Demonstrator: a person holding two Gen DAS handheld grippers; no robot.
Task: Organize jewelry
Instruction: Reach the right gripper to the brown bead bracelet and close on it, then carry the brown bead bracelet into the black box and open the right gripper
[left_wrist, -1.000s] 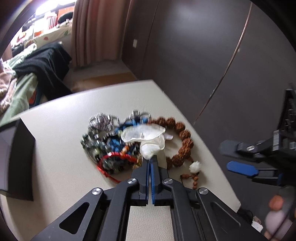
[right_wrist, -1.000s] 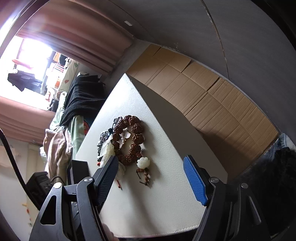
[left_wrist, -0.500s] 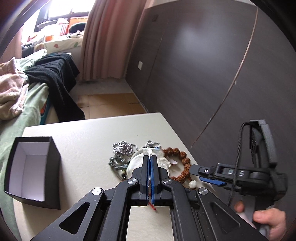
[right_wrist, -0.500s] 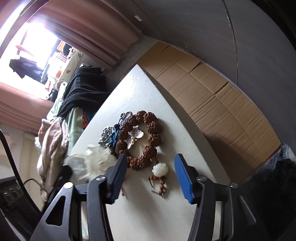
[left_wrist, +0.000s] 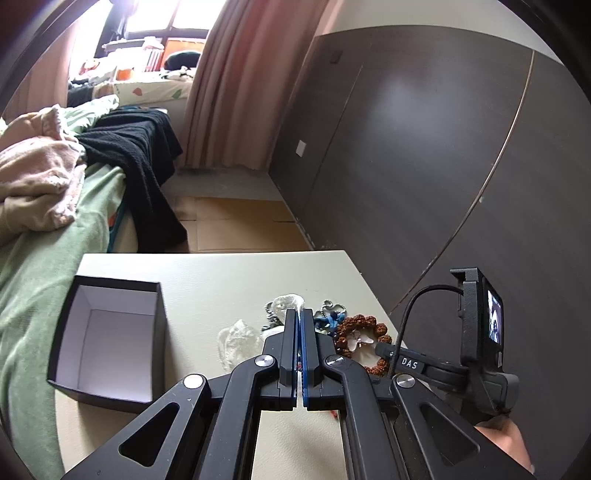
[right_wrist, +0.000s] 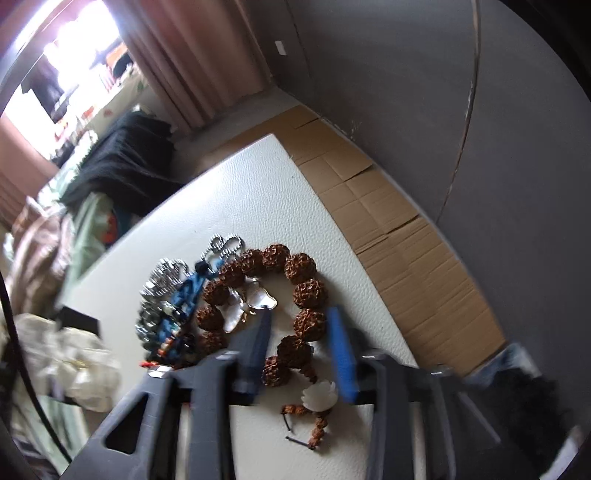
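A bracelet of big brown beads (right_wrist: 303, 266) lies on the white table (right_wrist: 258, 199), with a white flower bead (right_wrist: 319, 395) at its tail. My right gripper (right_wrist: 299, 314) points down over its near side. The jaws are closing with two beads between them, and a thin gap still shows at the dark finger (right_wrist: 258, 332). A pearly pendant (right_wrist: 255, 299), blue beads (right_wrist: 188, 291) and silver chains (right_wrist: 162, 277) lie beside the bracelet. My left gripper (left_wrist: 299, 314) is shut on a clear plastic bag (left_wrist: 291, 302), raised above the pile. The brown bracelet (left_wrist: 354, 325) shows to its right.
An open black box (left_wrist: 155, 350) with a white inside stands on the table's left part. A bed with green sheet (left_wrist: 37, 295) and piled clothes borders the table's left side. A dark wall (left_wrist: 406, 166) runs along the right edge, with cardboard (right_wrist: 406, 236) on the floor below.
The left gripper rose and drew back with the clear bag, bringing the black box into view. The right gripper came down over the brown bracelet and its jaws narrowed around the beads.
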